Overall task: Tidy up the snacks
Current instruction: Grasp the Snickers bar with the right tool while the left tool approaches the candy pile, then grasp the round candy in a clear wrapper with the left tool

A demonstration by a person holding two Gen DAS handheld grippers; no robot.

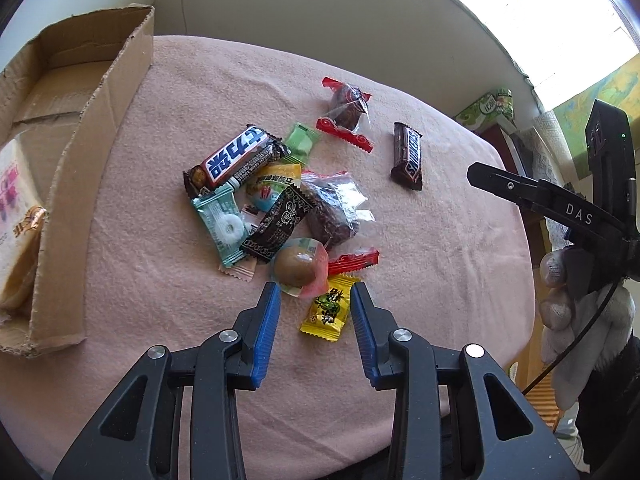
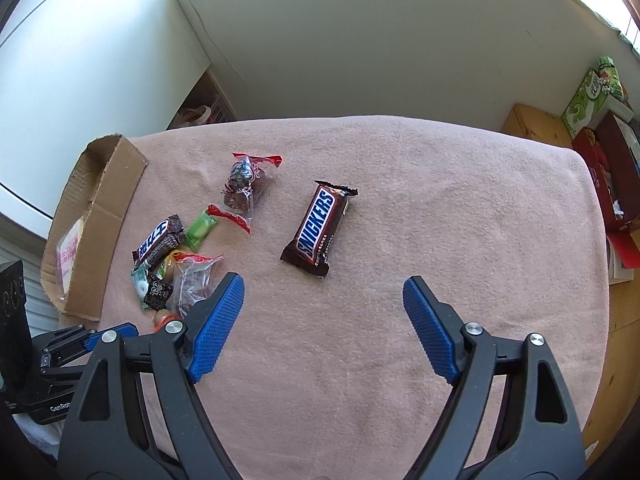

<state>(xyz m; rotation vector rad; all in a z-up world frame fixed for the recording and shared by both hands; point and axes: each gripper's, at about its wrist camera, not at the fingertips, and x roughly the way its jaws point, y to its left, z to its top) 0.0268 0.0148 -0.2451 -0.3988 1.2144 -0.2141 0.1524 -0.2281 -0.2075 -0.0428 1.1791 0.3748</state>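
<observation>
A pile of wrapped snacks (image 1: 276,204) lies on the pink cloth. My left gripper (image 1: 316,292) is open, its blue pads on either side of a yellow candy packet (image 1: 326,310) and just below a round clear-wrapped sweet (image 1: 300,268). A Snickers bar (image 2: 320,228) lies apart to the right; it also shows in the left wrist view (image 1: 408,156). My right gripper (image 2: 324,292) is open and empty, just short of the Snickers bar. A red-edged clear packet (image 2: 244,188) lies beyond the pile.
An open cardboard box (image 1: 68,184) stands at the left of the table with a pale packet (image 1: 16,216) inside. The pink cloth (image 2: 460,220) covers the table. Boxes (image 2: 600,100) stand off the table's right side.
</observation>
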